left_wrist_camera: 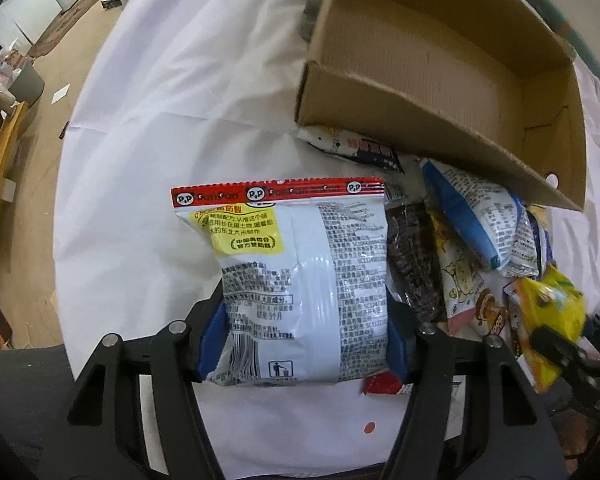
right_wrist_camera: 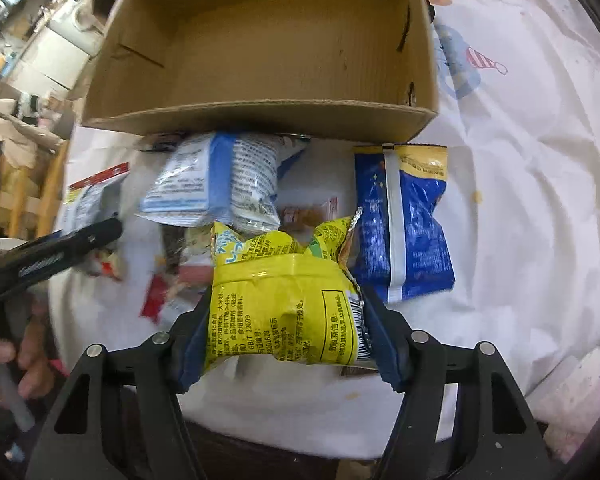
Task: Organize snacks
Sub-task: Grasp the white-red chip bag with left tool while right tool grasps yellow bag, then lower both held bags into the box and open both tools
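A white snack bag point(left_wrist_camera: 300, 288) w/ red top seal is clamped between the blue pads of the left claw point(left_wrist_camera: 304, 344), held upright above the white-covered bench point(left_wrist_camera: 148, 120), printed back toward the camera. A crumpled yellow snack bag point(right_wrist_camera: 284, 304) is gripped by the right claw point(right_wrist_camera: 288, 344), its sides pinched in by both pads. Both bags are held in front of an open cardboard box point(right_wrist_camera: 260, 120), which is seen w/ nothing inside (floor bare in both views). A loose heap of snacks is spread on the bench just below the box's near wall: a blue-and-white packet point(right_wrist_camera: 216, 180) lies against the box edge, a dark blue bag point(right_wrist_camera: 404, 224) w/ gold top sits to its right, and a small brown-wrapped item point(right_wrist_camera: 308, 212) is tucked between them. In the left wrist view, a dark seaweed-like packet point(left_wrist_camera: 412, 256) and a cartoon-print packet point(left_wrist_camera: 460, 276) are seen beside the white bag, touching each other. The right claw w/ its yellow bag is visible at that view's right edge, blurred.
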The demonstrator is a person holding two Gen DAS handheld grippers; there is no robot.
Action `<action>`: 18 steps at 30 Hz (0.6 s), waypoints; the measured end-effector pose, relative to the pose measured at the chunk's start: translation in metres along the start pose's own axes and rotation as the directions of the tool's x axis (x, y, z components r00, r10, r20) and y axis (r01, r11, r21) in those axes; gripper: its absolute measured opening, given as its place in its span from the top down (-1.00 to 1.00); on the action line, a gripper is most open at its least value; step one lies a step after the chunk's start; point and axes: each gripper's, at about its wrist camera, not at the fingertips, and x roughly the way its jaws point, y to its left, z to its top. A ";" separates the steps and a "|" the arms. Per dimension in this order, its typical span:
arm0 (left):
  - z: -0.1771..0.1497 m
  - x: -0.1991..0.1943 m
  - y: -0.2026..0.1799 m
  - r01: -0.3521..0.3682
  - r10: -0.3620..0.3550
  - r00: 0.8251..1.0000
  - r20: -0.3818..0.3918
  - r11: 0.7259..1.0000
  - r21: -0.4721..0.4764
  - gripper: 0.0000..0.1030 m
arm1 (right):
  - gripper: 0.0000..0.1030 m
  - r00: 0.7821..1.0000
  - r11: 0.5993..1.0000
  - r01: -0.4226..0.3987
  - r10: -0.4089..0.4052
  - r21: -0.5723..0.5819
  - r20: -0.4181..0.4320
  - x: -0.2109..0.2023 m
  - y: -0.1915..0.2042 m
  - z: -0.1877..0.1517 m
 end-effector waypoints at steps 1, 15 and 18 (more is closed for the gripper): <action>-0.002 -0.001 -0.002 -0.001 0.001 1.000 0.004 1.000 -0.004 -0.18 | -0.36 1.000 1.000 -0.024 0.024 0.009 0.009 -0.005 -0.004 -0.003; -0.014 -0.089 -0.014 0.014 -0.016 0.991 0.131 1.000 0.012 -0.18 | -0.36 0.960 0.995 -0.102 0.105 -0.025 0.260 -0.112 0.002 -0.018; -0.009 -0.106 -0.013 0.026 -0.029 0.988 0.151 0.999 0.025 -0.18 | -0.36 0.955 0.994 -0.105 0.106 -0.018 0.278 -0.117 0.014 -0.003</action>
